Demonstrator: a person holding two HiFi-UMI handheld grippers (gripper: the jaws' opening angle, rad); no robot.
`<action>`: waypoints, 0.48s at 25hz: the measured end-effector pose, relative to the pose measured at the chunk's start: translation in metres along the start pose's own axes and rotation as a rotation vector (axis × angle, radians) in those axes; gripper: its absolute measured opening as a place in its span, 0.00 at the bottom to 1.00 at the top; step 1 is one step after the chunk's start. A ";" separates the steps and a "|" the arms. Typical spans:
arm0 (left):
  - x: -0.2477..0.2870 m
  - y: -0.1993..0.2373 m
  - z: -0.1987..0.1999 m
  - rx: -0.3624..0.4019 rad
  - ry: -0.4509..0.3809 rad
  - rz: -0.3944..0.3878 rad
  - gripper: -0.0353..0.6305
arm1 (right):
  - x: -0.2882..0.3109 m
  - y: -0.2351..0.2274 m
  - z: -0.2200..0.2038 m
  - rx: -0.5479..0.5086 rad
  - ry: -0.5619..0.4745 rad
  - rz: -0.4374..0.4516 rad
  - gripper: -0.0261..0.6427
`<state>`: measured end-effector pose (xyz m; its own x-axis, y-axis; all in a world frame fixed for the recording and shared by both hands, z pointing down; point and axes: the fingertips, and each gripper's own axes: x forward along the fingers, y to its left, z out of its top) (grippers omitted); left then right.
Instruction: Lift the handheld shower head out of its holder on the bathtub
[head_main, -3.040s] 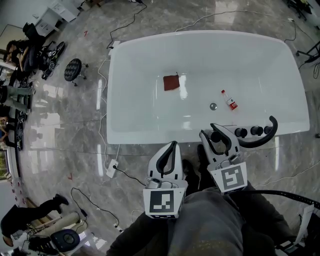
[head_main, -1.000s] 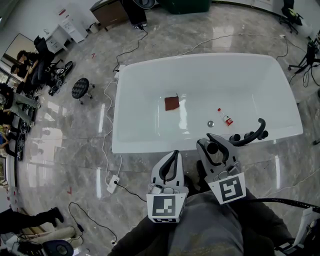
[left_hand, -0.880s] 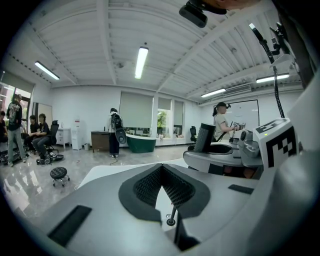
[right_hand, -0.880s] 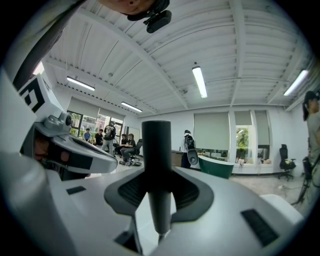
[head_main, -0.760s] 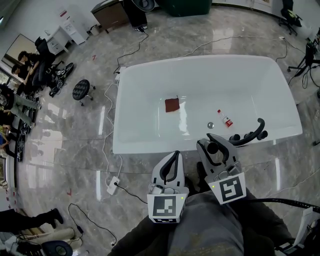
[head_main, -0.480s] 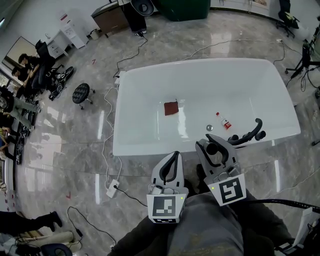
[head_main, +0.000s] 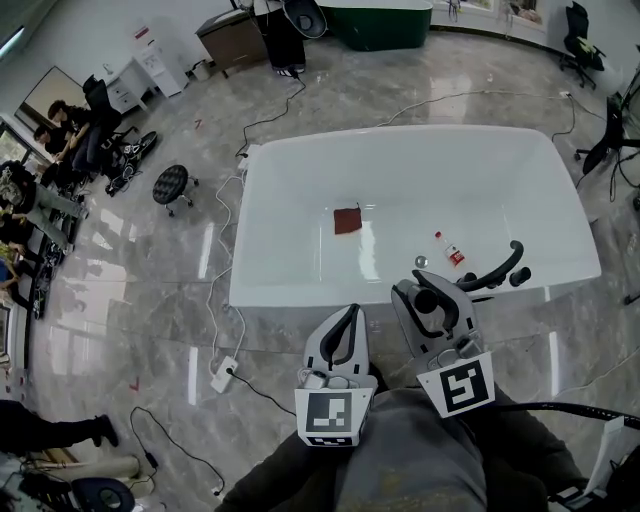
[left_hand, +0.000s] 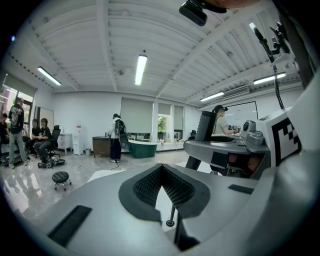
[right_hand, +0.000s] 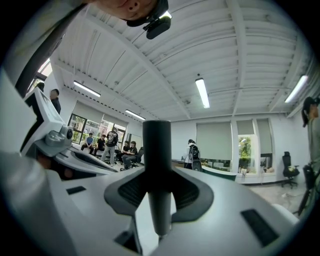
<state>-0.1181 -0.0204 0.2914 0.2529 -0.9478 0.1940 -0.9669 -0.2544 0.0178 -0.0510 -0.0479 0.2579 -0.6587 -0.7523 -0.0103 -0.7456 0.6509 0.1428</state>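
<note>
Two things lie in the bathtub (head_main: 420, 131): red cloth (head_main: 347, 220), small bottle (head_main: 449, 251).

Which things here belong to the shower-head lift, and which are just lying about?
Job:
- handheld shower head, clamped between the fingers of the right gripper
- bathtub
- black tap fittings on its rim

Lying about:
- red cloth and small bottle, in the tub
- round stool and white extension cable, on the floor
</note>
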 end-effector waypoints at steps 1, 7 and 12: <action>-0.003 -0.001 0.001 -0.002 -0.001 0.008 0.06 | -0.002 0.001 0.002 0.000 -0.002 0.006 0.24; -0.015 -0.014 0.000 -0.004 -0.014 0.027 0.06 | -0.014 0.004 0.012 -0.015 -0.026 0.031 0.24; -0.025 -0.016 0.004 -0.010 -0.023 0.046 0.06 | -0.023 0.008 0.017 -0.019 -0.035 0.040 0.24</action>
<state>-0.1083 0.0064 0.2828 0.2088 -0.9627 0.1723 -0.9778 -0.2087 0.0187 -0.0434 -0.0239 0.2421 -0.6909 -0.7219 -0.0386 -0.7171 0.6777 0.1625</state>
